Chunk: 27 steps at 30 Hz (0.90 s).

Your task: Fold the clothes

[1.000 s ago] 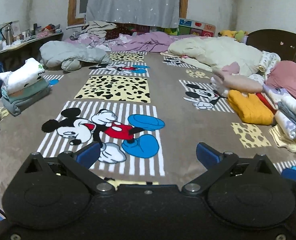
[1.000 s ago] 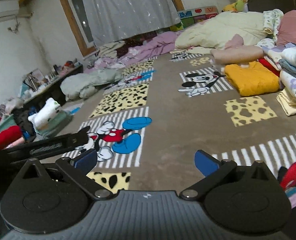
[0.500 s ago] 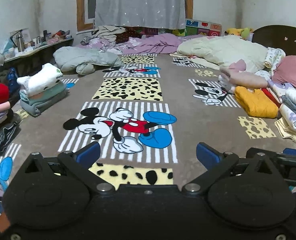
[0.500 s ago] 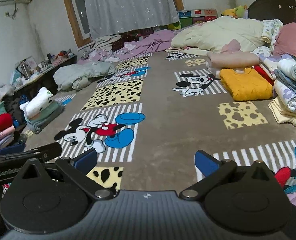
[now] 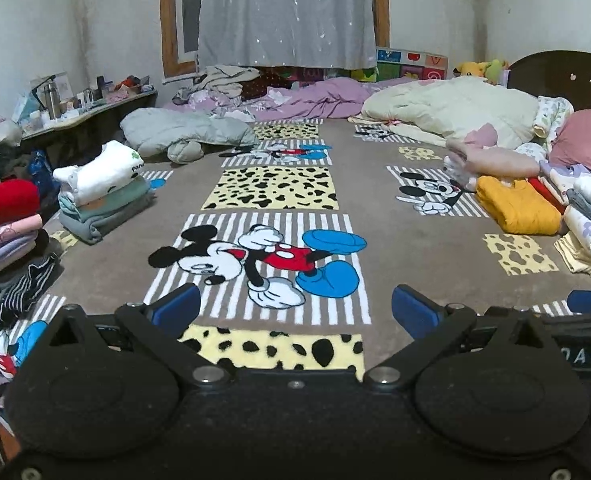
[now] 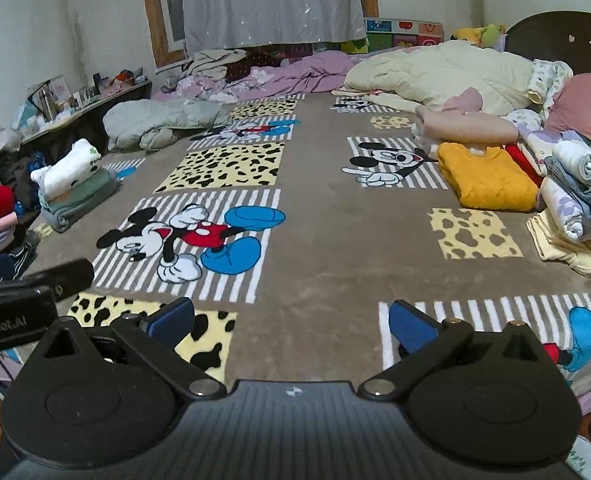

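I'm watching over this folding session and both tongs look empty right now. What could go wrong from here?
1. Both the left tongs and the right tongs are open over bare blanket, with no garment between them; closing here could pinch the blanket instead.
2. The folded stack leans, with a white roll on top; a careless reach may topple it.
3. The yellow sweater abuts the right-hand pile; pulling it could drag neighbours loose.

Dim, even indoor light, soft shadows, sharp centre, strong fisheye bending and dark vignette at the corners.
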Motion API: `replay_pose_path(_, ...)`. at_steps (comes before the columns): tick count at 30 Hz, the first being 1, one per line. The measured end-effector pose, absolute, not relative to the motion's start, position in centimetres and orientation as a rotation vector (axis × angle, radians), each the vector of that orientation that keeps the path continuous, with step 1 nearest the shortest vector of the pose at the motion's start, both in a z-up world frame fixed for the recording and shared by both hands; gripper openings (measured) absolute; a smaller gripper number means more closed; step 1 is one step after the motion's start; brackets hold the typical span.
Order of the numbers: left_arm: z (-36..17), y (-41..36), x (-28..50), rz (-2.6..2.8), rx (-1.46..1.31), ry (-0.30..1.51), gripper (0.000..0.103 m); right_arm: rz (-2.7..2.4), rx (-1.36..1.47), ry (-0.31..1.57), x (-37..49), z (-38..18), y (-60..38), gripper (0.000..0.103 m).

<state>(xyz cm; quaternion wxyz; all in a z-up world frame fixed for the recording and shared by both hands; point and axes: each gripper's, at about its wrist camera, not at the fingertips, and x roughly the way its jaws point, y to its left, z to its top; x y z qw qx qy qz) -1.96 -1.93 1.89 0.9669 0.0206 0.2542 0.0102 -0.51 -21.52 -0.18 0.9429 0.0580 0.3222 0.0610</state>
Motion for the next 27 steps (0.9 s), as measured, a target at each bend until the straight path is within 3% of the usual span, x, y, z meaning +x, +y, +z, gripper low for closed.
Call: replay_pose_path(27, 0.3, -0.8, -1.3, -0.01, 0.026, 0.503, 0.103, 0.133, 0.044, 0.694, 1.1, -2.0, -18.7, 0.103)
